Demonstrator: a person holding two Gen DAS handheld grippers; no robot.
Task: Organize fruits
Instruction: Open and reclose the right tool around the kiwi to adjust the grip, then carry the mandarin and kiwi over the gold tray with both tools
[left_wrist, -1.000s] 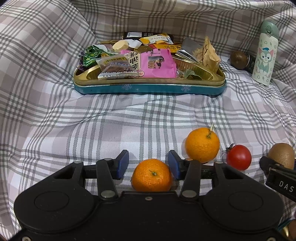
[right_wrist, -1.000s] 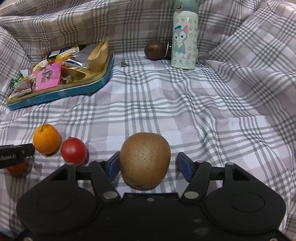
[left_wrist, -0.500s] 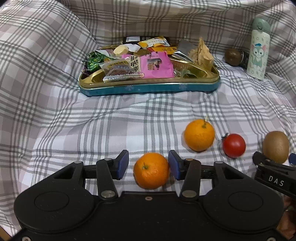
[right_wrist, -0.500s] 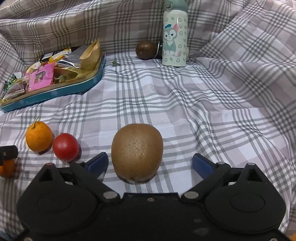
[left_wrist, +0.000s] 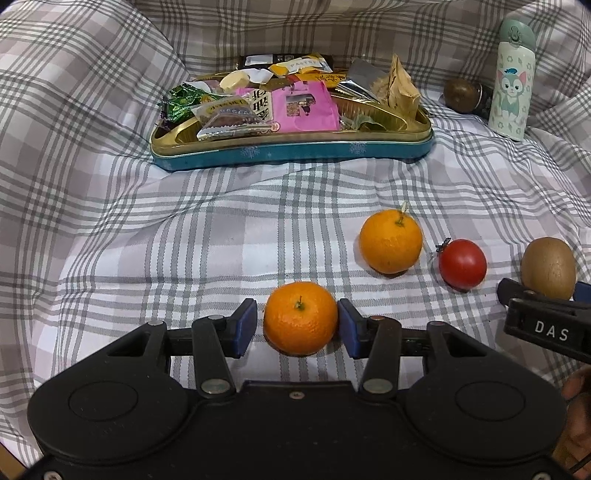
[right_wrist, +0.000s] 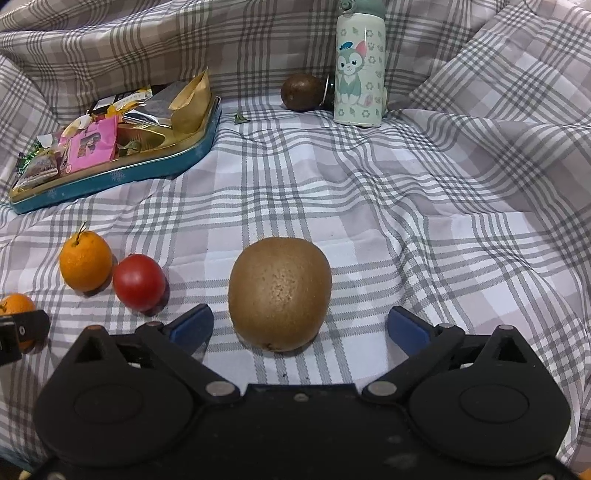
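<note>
Row growing on checked cloth: stemmed orange (left_wrist: 390, 240), red tomato (left_wrist: 462, 263), brown fuzzy kiwi (right_wrist: 279, 293). Your right gripper (right_wrist: 300, 326) spread wide, kiwi let go. Your left gripper (left_wrist: 297, 326) around small round mandarin (left_wrist: 300, 316), left pad apart; place it next.

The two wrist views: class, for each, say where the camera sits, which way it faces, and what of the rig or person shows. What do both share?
Left wrist: on the left gripper, looking forward and down past its fingers at a mandarin; the right gripper shows at right.
Right wrist: on the right gripper, looking forward and down at a kiwi; fingers spread wide.
Shared: stemmed orange, tomato, snack tin, bottle.
</note>
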